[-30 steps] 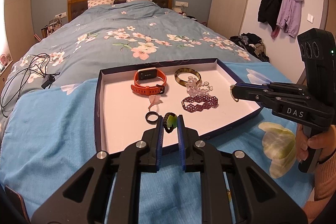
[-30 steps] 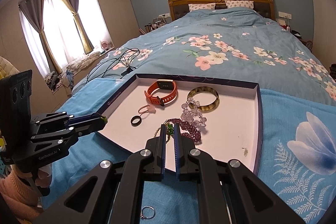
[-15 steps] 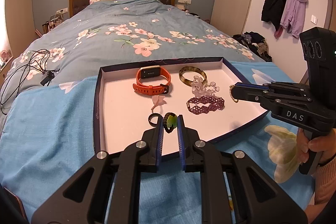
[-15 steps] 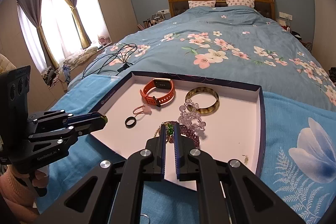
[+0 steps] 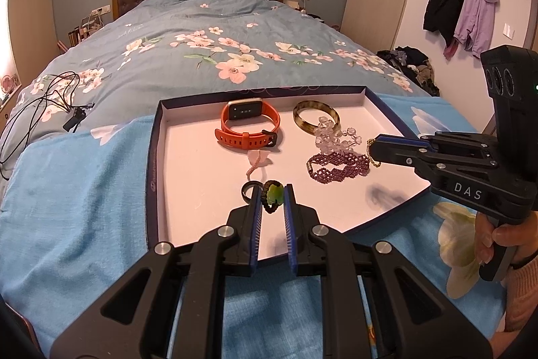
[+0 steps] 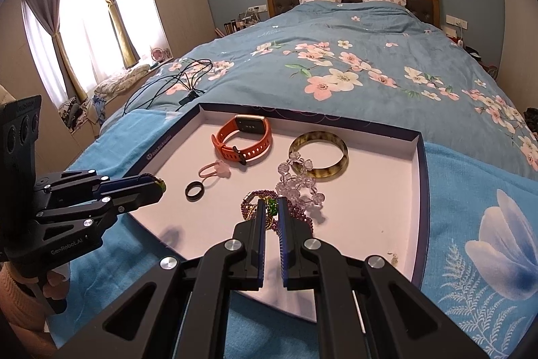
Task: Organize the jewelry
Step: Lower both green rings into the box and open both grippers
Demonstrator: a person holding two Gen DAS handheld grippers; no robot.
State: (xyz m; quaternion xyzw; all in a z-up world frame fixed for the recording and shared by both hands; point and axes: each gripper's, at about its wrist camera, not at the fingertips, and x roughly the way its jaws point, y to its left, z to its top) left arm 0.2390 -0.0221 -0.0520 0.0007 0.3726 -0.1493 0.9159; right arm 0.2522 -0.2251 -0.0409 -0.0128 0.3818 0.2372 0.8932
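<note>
Daylight admitted through curtained window, blown out to glare. Room evenly lit. Soft blurred shadows cast on tray. Strong fisheye bending and dark vignetting noted at edges; focus otherwise sharp.

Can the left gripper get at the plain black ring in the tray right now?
Probably not yet. The left gripper is shut on a green-stone ring, so its jaws are occupied. The plain black ring lies exposed on the white tray beside its tips, nothing covering it.
</note>
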